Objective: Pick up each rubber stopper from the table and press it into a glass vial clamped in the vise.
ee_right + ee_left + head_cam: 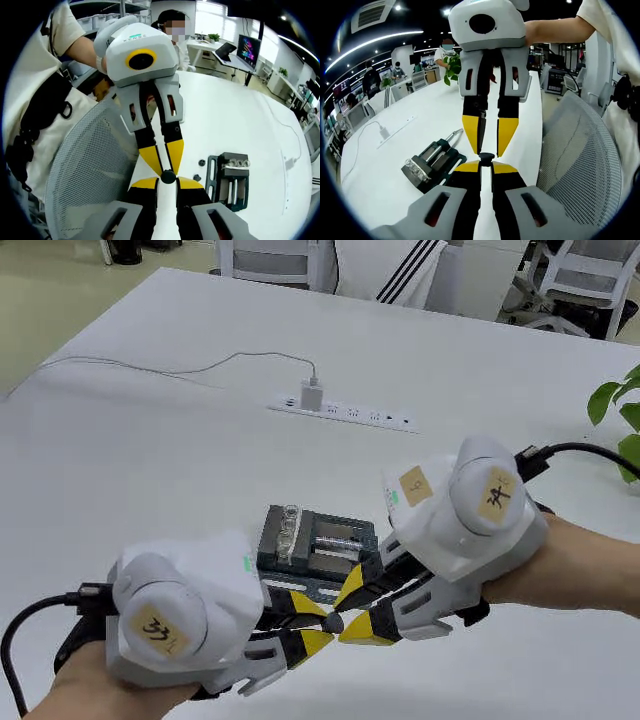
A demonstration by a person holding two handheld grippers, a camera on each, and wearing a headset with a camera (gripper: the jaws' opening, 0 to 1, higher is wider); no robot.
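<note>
A small dark rubber stopper (334, 624) hangs above the white table (150, 460), pinched where both grippers' yellow tips meet. My left gripper (324, 626) comes in from the lower left and is shut on it. From the right, my right gripper (346, 620) closes on the same stopper (486, 159) from the opposite side. Just behind the tips stands the dark vise (330, 550) with clear glass vials (290, 528) clamped in a row. Two loose stoppers (202, 162) lie on the table beside the vise (229, 180); its vials (237, 163) sit at its far end.
A white power strip (345, 412) with a plugged-in charger (312, 395) and its cable lies across the table's far half. A green plant (625, 410) is at the right edge. A grey mesh chair (580, 165) stands at the table's near edge beneath the grippers.
</note>
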